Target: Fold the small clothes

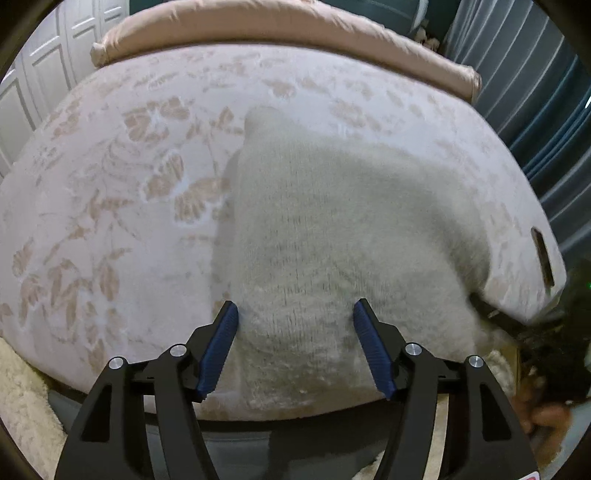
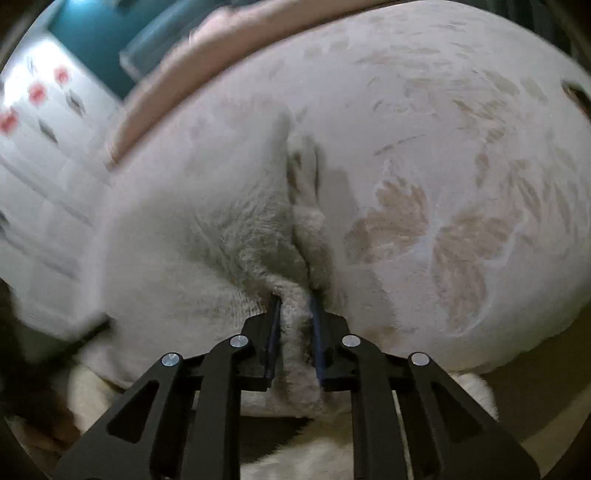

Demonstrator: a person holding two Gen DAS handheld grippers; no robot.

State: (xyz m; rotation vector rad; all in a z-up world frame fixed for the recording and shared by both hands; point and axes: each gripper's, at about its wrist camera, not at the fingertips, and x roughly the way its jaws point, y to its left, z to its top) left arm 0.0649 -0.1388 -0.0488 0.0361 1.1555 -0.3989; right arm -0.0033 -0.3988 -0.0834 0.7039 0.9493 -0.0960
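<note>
A fuzzy white knit garment [image 1: 332, 229] lies on a round pink flower-patterned surface [image 1: 110, 206]. My left gripper [image 1: 295, 314] is open, its blue pads [image 1: 221, 343] spread wide just above the garment's near part. In the right wrist view the garment [image 2: 207, 236] is bunched into a ridge that runs away from me. My right gripper [image 2: 295, 301] is shut on a fold of the garment, with fabric pinched between the pads [image 2: 274, 332]. The view is blurred.
A rolled pink blanket [image 1: 280, 26] lies along the far edge of the surface. White panelled doors [image 1: 40, 74] stand at the left and blue-grey curtains [image 1: 535, 110] at the right. A dark slot-shaped thing [image 1: 542, 254] sits near the right rim. A cream shaggy rug [image 1: 22, 402] lies below.
</note>
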